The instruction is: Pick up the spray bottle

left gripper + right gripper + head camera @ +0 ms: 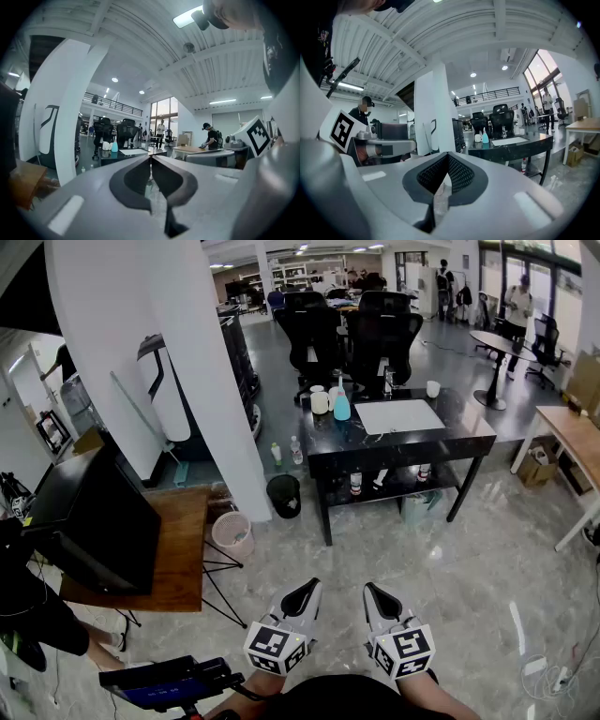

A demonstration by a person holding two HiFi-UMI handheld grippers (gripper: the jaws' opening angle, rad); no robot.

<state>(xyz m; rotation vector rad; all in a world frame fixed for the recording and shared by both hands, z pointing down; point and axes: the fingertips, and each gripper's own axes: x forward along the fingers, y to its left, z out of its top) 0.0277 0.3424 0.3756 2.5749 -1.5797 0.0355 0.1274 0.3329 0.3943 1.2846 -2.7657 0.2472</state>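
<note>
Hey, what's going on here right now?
A person holds a left hand-held gripper and a right hand-held gripper low in front of them, both shut and empty. The blue spray bottle stands on the black table across the floor, beside white cups. Neither gripper is near it.

The right tool (pixel 448 157) is closed; spray bottle (pixel 485 137) on table (pixel 513 147).
</note>
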